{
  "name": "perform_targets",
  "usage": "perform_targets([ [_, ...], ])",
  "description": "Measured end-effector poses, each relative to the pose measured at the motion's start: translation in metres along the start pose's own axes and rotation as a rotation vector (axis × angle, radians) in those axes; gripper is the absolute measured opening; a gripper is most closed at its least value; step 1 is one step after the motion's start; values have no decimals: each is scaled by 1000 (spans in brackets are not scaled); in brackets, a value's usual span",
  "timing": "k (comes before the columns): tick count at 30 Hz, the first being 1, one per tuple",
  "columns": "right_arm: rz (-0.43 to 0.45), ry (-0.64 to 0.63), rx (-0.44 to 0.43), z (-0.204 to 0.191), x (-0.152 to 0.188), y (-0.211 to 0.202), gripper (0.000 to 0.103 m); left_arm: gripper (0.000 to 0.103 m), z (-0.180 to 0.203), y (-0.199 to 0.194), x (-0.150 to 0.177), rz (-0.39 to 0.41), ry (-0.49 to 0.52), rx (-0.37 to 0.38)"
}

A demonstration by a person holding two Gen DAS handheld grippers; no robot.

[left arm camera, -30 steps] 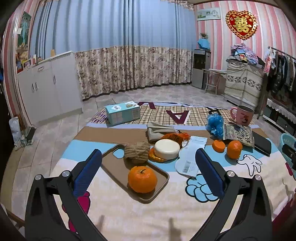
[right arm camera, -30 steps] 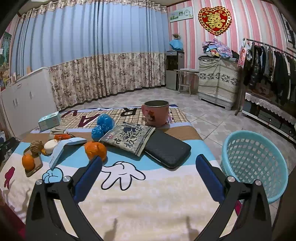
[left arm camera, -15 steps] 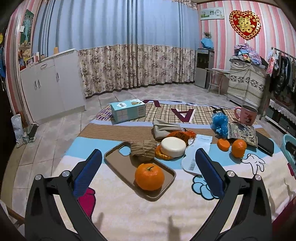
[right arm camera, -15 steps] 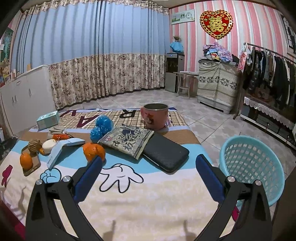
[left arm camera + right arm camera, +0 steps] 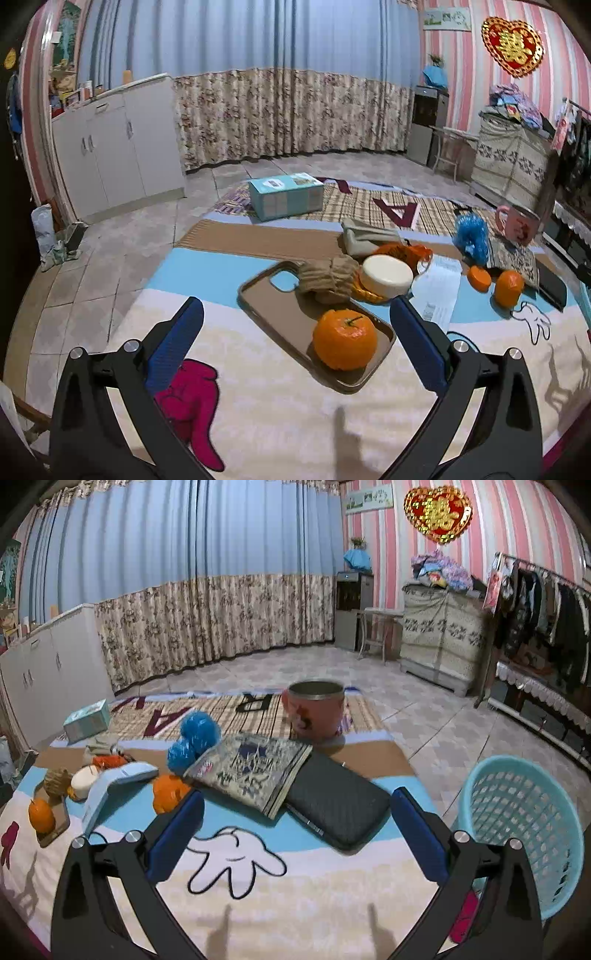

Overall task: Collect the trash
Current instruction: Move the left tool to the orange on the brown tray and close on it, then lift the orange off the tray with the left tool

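Observation:
My left gripper (image 5: 295,301) hovers open and holds nothing above the near edge of the cartoon-print table, just short of a brown phone case (image 5: 280,314) that carries an orange (image 5: 345,339). Behind the case lie a crumpled brown wad (image 5: 328,275), a white round lid (image 5: 386,275), an orange wrapper (image 5: 406,253) and a white mailing bag (image 5: 437,288). My right gripper (image 5: 297,797) also stands open with nothing in it, over a patterned snack packet (image 5: 251,771) and a black wallet (image 5: 336,805). A light blue basket (image 5: 517,830) stands off the table's right end. A blue crumpled ball (image 5: 195,738) sits beside the packet.
A pink mug (image 5: 316,714) stands at the far side and a tissue box (image 5: 286,195) at the back left. Two more orange pieces (image 5: 509,282) lie near the packet. Tiled floor, white cabinets (image 5: 118,147) and a clothes rack (image 5: 546,602) ring the table.
Both grippers have drifted slightly closer to the table, so the objects look a little larger. Both stay open and nothing on the table has moved.

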State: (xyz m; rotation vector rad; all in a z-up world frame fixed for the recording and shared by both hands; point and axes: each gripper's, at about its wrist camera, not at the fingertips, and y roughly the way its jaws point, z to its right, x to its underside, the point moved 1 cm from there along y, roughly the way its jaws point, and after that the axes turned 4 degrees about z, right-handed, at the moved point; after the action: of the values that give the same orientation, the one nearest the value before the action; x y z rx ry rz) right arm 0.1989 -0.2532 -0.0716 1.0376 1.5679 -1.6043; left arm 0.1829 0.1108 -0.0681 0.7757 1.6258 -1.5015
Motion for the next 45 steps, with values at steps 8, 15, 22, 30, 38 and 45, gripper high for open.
perform_targets([
  [8, 16, 55, 7, 8, 6, 5, 99, 93, 24, 27, 13, -76, 49, 38],
  [15, -72, 62, 25, 13, 10, 15, 99, 58, 28, 48, 19, -159, 16, 97],
  [22, -45, 3, 12, -4, 13, 10, 99, 46, 25, 46, 19, -161, -7, 132],
  [30, -89, -113, -60, -60, 19, 22, 99, 46, 33, 27, -5, 4, 55, 55],
  [38, -159, -171, -67, -91, 26, 52, 98, 46, 8, 35, -18, 27, 40, 3],
  [45, -205, -143, -101, -103, 19, 74, 80, 46, -9, 46, -22, 18, -9, -9],
])
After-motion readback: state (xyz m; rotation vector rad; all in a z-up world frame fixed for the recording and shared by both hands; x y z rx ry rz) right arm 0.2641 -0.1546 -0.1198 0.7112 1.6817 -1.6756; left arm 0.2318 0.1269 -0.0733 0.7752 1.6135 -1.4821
